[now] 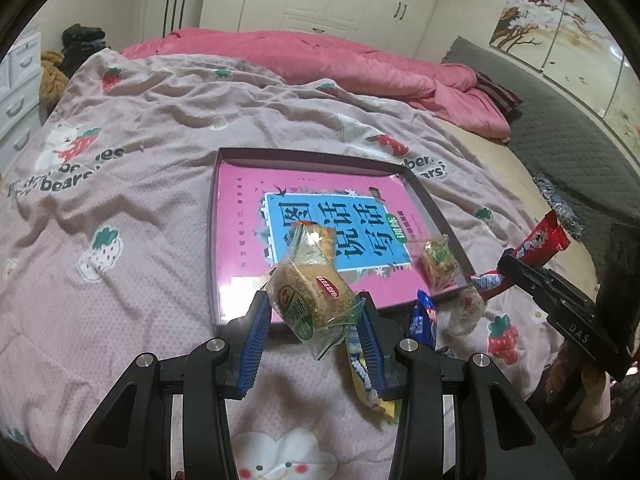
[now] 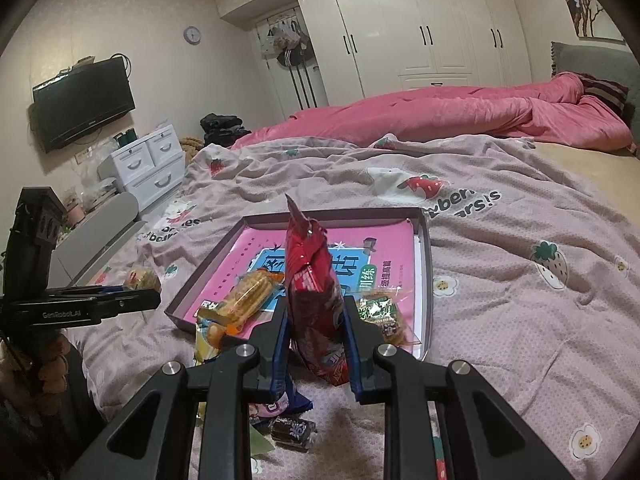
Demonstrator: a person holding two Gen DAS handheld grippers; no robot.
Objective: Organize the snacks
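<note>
Centre of the left wrist view: your left gripper clamps a clear-wrapped, golden-brown grain cake with red and green labels, held above the near edge of the shallow box. Centre of the right wrist view: your right gripper pinches an upright, crinkled red snack packet.
</note>
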